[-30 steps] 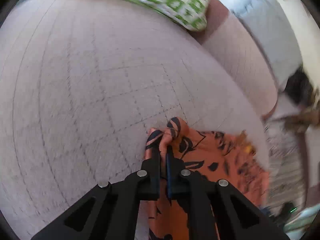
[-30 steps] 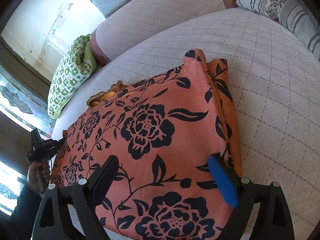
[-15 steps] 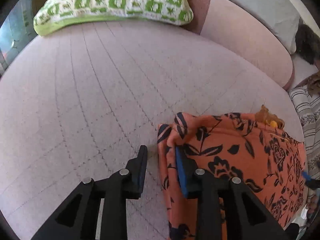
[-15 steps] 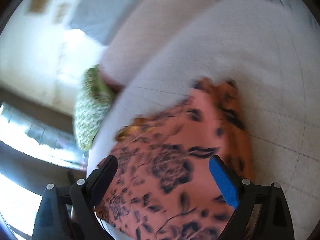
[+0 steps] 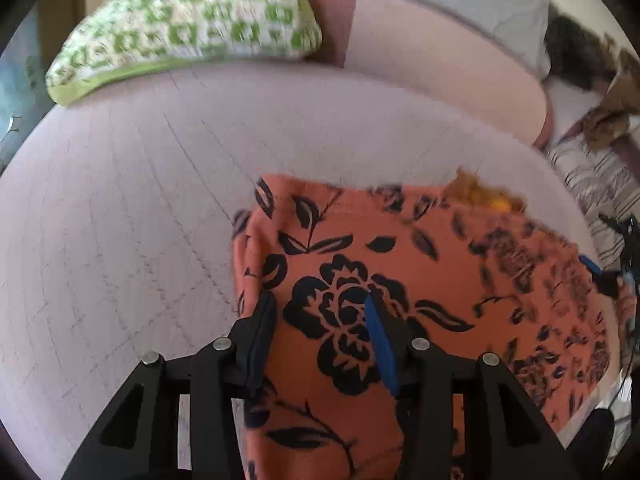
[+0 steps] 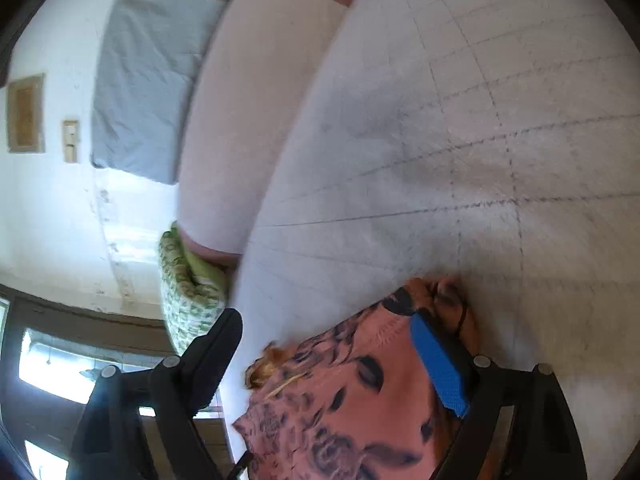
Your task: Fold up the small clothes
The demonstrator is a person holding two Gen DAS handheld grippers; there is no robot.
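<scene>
An orange garment with black flowers (image 5: pixel 400 280) lies flat on a pale quilted bed (image 5: pixel 120 220). My left gripper (image 5: pixel 320 320) is open and empty, its fingers spread over the garment's near left part. In the right wrist view the garment (image 6: pixel 360 400) fills the lower middle. My right gripper (image 6: pixel 328 344) is open and empty, rolled sideways above the garment's corner, its blue-padded finger (image 6: pixel 438 364) close to the bunched edge. The right gripper also shows at the far right of the left wrist view (image 5: pixel 608 276).
A green and white patterned pillow (image 5: pixel 192 28) lies at the bed's far left corner. A pink bolster (image 5: pixel 440 88) runs along the back. A striped pillow (image 5: pixel 600 184) is at the right. A wall and a window (image 6: pixel 48 360) are left of the bed.
My left gripper let go of the garment's corner, opened wide and shifted right over the cloth. My right gripper stayed open, lifted and rolled sideways toward the garment's far corner.
</scene>
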